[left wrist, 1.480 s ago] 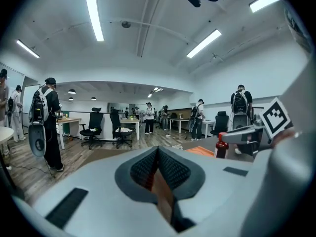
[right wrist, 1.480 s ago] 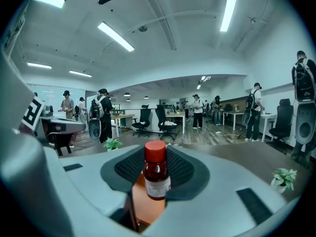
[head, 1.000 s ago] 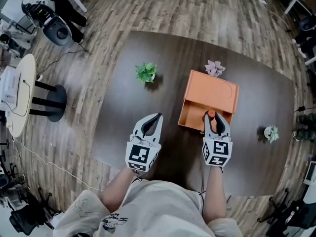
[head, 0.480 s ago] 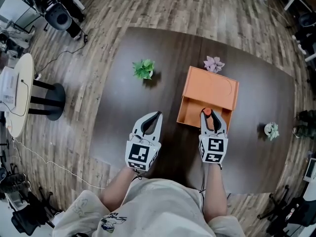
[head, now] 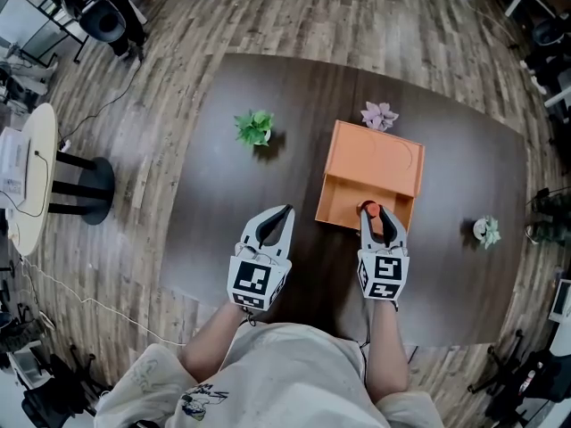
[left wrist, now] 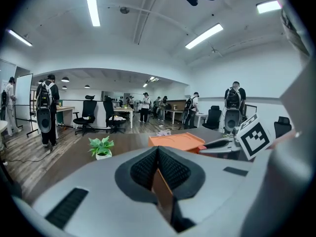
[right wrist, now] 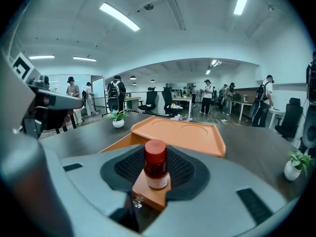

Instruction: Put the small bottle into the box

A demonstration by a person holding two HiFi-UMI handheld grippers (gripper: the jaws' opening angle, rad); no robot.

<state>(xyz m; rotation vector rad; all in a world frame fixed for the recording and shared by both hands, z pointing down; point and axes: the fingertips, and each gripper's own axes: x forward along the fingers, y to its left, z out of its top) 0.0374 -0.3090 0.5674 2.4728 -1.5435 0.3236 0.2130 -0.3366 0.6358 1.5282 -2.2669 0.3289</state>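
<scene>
Over the last second almost nothing has moved: my head view has drifted a little, and the right gripper (head: 373, 214) has crept a touch nearer the orange box (head: 375, 159), which lies at its 12 o'clock on the counter (head: 223, 150). Its jaws are clamped on the small bottle (right wrist: 156, 164), which stands upright between the pads with its red cap clear above them. It seems to hang over the near lip of the box's open compartment, though I can't be sure it has cleared the wall. I judge the bottle light and rigid, with a smooth body that could pivot or slip. The lower body, below the cap, is the right place to hold it. The left gripper (head: 282, 214), at 9 o'clock, has its jaws together on nothing.
</scene>
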